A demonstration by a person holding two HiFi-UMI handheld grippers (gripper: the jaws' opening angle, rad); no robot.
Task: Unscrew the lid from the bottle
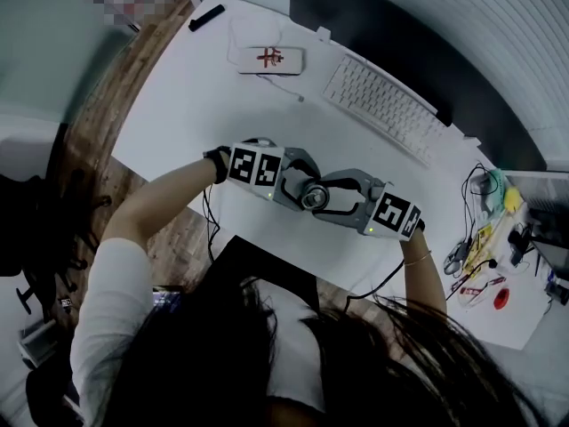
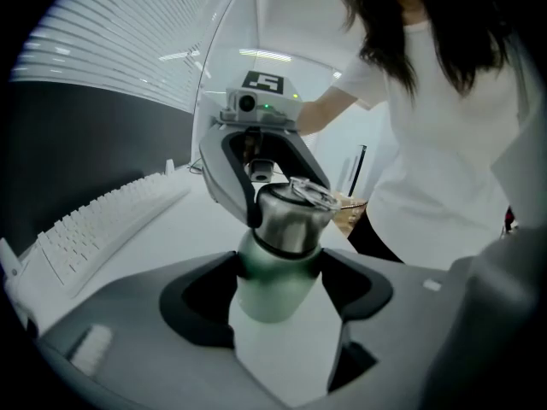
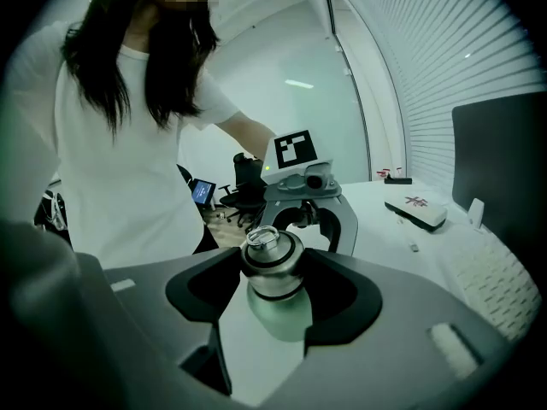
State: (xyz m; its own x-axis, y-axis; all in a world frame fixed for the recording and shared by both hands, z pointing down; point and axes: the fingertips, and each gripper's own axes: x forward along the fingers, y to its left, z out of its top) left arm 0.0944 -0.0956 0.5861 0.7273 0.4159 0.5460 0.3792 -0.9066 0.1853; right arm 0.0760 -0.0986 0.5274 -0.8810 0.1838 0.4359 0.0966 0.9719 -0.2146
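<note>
White worktop [image 1: 196, 105], keyboard [image 1: 382, 100] at the far side. Near the front edge the left gripper [image 2: 279, 293] has its fingers clamped on the pale green body of the metal bottle [image 2: 278, 259], held upright, while the right gripper [image 3: 273, 287] has its fingers set wide but pressed on both sides of the steel lid [image 3: 270, 259]. Lid, ring on top, sits on the neck with no gap showing, so I judge both grips set and all turning yet to do; bottle closed, contents unseen.
</note>
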